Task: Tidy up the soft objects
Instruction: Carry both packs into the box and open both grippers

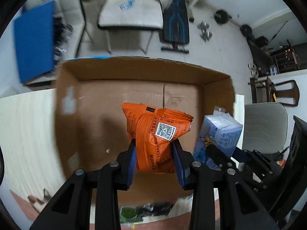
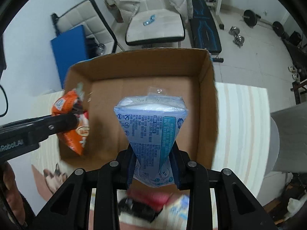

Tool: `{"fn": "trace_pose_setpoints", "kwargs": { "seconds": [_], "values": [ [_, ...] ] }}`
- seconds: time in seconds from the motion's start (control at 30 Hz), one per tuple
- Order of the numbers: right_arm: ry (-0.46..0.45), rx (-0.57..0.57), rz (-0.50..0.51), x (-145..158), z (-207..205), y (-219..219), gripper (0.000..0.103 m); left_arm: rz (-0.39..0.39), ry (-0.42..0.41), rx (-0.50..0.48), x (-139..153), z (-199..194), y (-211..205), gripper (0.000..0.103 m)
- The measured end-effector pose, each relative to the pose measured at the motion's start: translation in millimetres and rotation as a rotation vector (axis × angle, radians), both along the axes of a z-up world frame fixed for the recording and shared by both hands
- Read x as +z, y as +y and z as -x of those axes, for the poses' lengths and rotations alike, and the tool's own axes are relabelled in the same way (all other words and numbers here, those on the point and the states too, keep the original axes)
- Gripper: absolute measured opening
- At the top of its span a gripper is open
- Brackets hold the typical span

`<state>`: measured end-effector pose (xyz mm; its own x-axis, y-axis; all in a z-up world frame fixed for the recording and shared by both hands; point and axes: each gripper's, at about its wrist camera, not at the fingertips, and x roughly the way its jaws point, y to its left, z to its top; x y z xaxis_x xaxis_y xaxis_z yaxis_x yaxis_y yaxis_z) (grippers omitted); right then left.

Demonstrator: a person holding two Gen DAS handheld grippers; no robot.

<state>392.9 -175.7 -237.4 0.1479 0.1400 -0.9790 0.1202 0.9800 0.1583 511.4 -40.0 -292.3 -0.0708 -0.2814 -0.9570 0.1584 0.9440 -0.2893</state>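
Note:
My left gripper is shut on an orange snack bag with a QR code and holds it above the open cardboard box. My right gripper is shut on a blue tissue pack and holds it over the same box. The tissue pack and the right gripper's arm show at the right of the left wrist view. The orange bag and the left gripper show at the left of the right wrist view. The box floor looks bare.
The box stands on a pale striped table. Small items lie on the table's near edge below the grippers. Beyond it are a padded chair, a blue mat, a weight bench and dumbbells.

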Motion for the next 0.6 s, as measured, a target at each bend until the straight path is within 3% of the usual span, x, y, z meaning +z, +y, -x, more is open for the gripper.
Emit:
{"fn": "trace_pose_setpoints", "kwargs": {
  "seconds": [0.1,0.27,0.4,0.53,0.6],
  "values": [
    [0.037,0.003,0.019,-36,-29,-4,0.034,0.008,0.078,-0.023,-38,-24,-21,0.032],
    [0.076,0.025,0.053,-69,-51,-9,0.034,-0.018,0.121,-0.07,-64,-37,-45,0.032],
    [0.081,0.039,0.068,-85,-64,-14,0.036,-0.032,0.142,-0.104,-73,-41,-60,0.034],
    [0.085,0.032,0.056,-93,-74,-18,0.042,-0.041,0.15,-0.075,-69,-40,-58,0.036],
    [0.078,0.026,0.072,-91,-77,-20,0.05,-0.046,0.136,-0.071,-65,-40,-54,0.061]
  ]
}}
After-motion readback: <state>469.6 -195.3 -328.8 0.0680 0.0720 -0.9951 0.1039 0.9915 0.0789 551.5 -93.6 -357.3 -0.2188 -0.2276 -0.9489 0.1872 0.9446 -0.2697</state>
